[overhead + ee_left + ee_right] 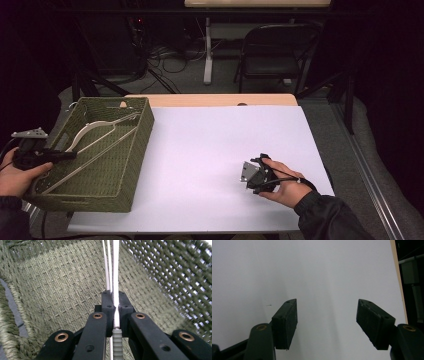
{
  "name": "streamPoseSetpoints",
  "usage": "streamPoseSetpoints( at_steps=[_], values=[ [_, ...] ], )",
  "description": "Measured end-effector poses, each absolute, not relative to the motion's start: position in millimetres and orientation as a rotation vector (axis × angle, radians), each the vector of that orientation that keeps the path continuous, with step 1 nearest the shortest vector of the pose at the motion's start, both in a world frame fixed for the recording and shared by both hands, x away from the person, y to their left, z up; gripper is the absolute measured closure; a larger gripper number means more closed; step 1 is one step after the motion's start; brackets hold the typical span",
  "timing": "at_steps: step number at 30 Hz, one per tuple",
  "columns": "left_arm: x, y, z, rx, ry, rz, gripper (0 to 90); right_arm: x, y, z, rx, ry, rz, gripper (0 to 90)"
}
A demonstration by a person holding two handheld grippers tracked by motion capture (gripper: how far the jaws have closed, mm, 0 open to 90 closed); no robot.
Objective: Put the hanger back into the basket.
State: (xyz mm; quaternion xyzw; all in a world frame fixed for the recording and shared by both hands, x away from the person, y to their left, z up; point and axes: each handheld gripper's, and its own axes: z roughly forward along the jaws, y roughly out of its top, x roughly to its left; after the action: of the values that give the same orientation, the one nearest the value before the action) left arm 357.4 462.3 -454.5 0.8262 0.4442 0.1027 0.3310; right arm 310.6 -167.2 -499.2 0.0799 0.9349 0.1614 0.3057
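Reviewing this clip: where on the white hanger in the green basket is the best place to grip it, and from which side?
Grip the white hanger on a thin straight bar, coming from above through the open top of the green woven basket, whose walls block the sides. The left gripper is already shut on such a bar, its fingers pinching it edge-on.

The table (215, 100) has a light wood top, seen as a strip at the far edge. A white sheet (210, 150) covers nearly all of it, from the near edge up to that wood strip. On the left side stands 1 green woven basket (127, 165), rectangular, with part of it reaching past the left edge of the sheet. The basket sits directly on the surface, its long side going approx. from near to far. On the right part of the sheet, the right hand (285, 187) rests on the white surface, near the front-right corner.
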Motion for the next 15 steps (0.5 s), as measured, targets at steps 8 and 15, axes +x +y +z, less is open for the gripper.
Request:
streamPoseSetpoints(
  at_steps=[8,15],
  values=[
    [353.4,454.6,-449.5,2.225,1.122,0.327,81.4,310.1,-166.1,-499.1,0.203,2.471,0.424,33.4],
    [337.2,448.1,-434.1,2.183,1.079,0.281,71.4,309.5,-167.5,-498.0,0.216,2.47,0.425,33.4]
  ],
)
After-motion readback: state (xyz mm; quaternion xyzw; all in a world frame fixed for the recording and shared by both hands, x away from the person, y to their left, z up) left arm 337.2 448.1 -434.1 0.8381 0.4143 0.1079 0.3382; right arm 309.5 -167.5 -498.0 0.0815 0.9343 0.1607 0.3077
